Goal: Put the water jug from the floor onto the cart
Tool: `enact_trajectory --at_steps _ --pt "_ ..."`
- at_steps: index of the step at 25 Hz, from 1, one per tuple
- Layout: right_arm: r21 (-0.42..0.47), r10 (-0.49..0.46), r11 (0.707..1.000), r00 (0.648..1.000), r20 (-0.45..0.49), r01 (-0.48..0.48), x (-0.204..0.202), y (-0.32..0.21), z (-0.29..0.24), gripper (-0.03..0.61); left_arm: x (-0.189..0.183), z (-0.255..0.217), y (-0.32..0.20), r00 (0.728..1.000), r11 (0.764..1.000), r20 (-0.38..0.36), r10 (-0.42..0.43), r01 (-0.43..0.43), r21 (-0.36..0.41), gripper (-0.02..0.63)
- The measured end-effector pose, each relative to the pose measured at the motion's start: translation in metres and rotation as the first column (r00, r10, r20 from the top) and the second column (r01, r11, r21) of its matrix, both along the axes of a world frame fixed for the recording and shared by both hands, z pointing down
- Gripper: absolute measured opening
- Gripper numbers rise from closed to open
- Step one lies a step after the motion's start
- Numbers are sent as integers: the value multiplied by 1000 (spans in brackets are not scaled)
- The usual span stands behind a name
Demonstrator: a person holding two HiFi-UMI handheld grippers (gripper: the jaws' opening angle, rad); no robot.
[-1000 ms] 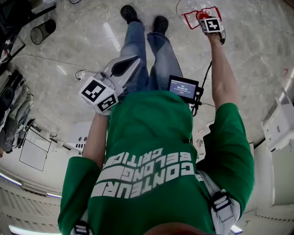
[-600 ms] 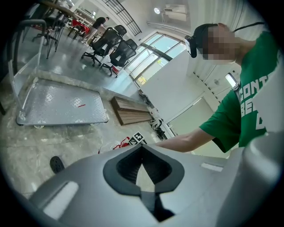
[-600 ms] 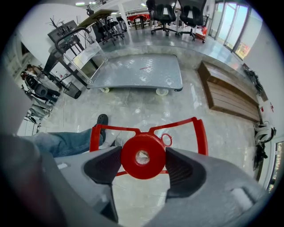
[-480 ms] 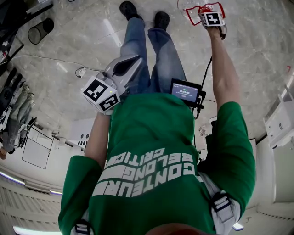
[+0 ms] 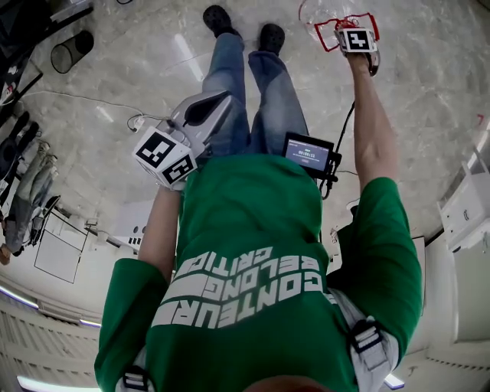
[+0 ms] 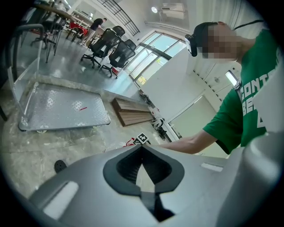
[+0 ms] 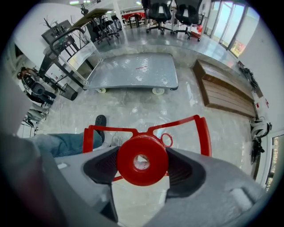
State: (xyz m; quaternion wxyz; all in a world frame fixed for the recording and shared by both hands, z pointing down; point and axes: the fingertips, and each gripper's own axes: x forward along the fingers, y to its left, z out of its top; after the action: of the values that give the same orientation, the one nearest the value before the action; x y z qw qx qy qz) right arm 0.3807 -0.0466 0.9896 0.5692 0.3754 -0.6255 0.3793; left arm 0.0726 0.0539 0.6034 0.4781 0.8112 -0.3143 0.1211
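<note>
The water jug (image 5: 318, 11) stands on the floor in front of the person's feet, clear with a red carry frame (image 7: 202, 128) and a red cap (image 7: 132, 172). My right gripper (image 7: 143, 150) points straight down over it. Its jaws stand wide on either side of the cap, and I see no pad pressing on it. In the head view only the right gripper's marker cube (image 5: 357, 40) shows over the jug's neck. My left gripper (image 6: 142, 146) is held at waist height with its tips together and nothing in it. The flat metal cart (image 7: 133, 71) stands beyond the jug.
A wooden pallet (image 7: 224, 91) lies to the right of the cart. Office chairs (image 7: 171, 11) and desks stand further back. A dark bin (image 5: 70, 52) and cables (image 5: 92, 107) are on the floor at the left. A small screen (image 5: 308, 149) hangs at the person's waist.
The right gripper's marker cube has shifted over the jug's neck, so the red cap no longer shows beside it in the head view. The left gripper has kept still.
</note>
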Motion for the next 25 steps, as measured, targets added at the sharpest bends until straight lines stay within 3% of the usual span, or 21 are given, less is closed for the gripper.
enact_trajectory --at_steps 14,25 --pt "220 -15 975 995 103 -8 -12 1 -203 296 -1 -96 -48 998 976 -48 -32 42 213 14" --pt "479 -81 878 983 164 -7 -33 -53 -374 296 -26 -161 -97 986 912 -123 -110 149 381 14"
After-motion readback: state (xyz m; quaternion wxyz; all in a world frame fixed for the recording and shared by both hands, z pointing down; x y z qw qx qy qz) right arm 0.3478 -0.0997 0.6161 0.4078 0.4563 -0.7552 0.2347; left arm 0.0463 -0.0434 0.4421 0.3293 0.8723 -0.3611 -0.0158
